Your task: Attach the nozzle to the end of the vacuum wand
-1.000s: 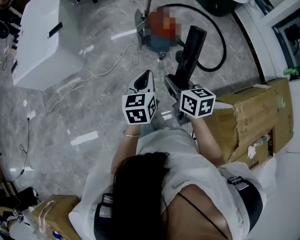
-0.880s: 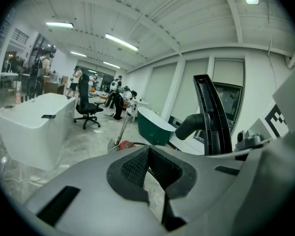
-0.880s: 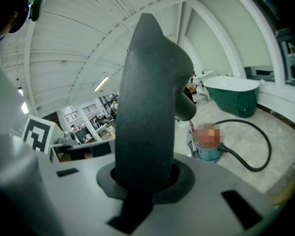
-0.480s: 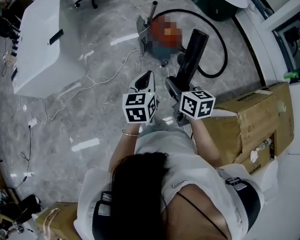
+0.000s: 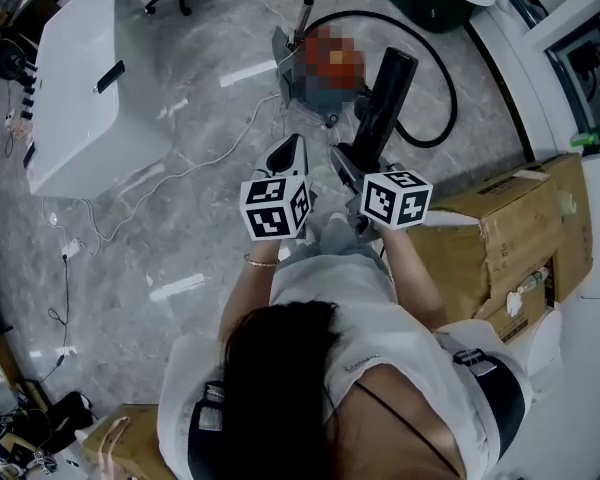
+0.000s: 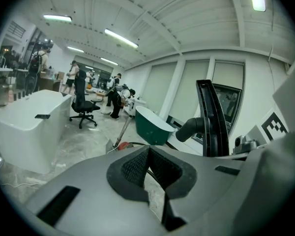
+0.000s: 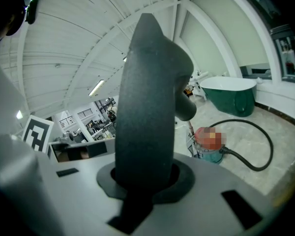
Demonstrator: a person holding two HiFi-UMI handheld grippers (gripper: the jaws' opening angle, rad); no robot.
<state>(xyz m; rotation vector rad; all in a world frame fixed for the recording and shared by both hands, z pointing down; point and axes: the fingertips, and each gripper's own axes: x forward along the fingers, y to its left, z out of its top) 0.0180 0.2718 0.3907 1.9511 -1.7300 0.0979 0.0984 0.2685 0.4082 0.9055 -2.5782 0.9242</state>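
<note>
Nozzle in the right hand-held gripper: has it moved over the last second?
Yes, slightly. The nozzle, clamped in the right hand-held gripper, has shifted up the head view, closer to the vacuum canister.

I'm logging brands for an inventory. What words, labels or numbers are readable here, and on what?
No text is readable.
Marker cubes: square patterns only, no words.
Box label: too small to read.
Shirt print: too small to read.
</note>
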